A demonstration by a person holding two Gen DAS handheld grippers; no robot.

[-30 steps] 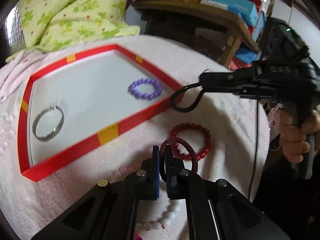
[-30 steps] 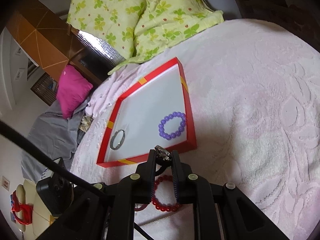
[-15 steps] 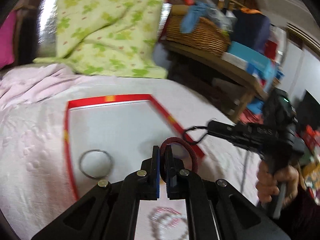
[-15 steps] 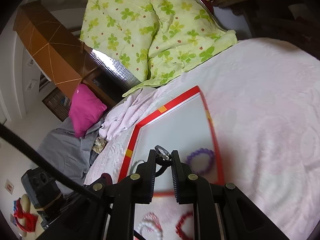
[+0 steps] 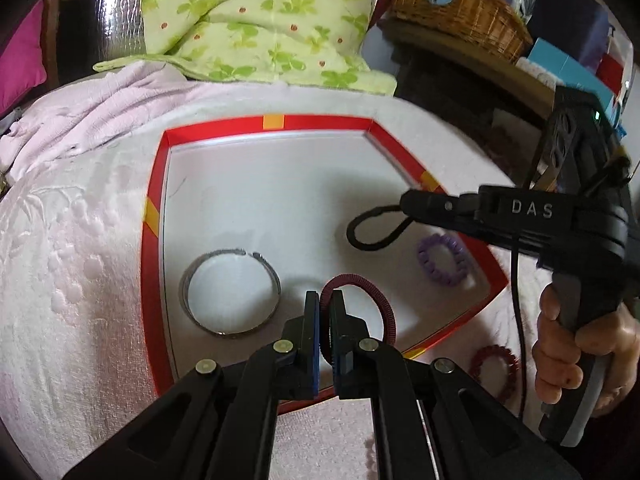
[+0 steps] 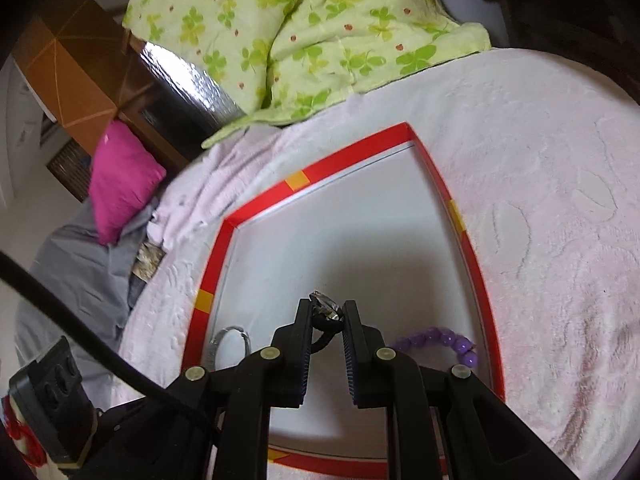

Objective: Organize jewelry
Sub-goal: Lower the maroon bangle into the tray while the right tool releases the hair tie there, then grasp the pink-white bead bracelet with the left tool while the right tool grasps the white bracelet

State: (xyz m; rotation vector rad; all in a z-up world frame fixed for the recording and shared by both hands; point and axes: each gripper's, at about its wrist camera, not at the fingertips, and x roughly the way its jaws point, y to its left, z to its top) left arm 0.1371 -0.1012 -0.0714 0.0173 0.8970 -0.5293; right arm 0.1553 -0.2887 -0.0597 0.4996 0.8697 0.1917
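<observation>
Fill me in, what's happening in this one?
A person is sorting jewelry into a red-rimmed tray on a pink bedspread. The left gripper is shut on a dark red hair tie, held over the tray. The right gripper is shut on a black hair tie with a shiny charm, also over the tray. A silver bangle and purple bead bracelet already lie inside; a red bead bracelet lies outside.

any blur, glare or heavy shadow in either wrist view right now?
Left wrist: mild motion smear on the tray's red rim and the purple bracelet; the silver bangle is sharp; glare on the foil panel. Right wrist: the tongs cast a broad soft shadow across the tray floor; strong fisheye bend at the edges of both views.
</observation>
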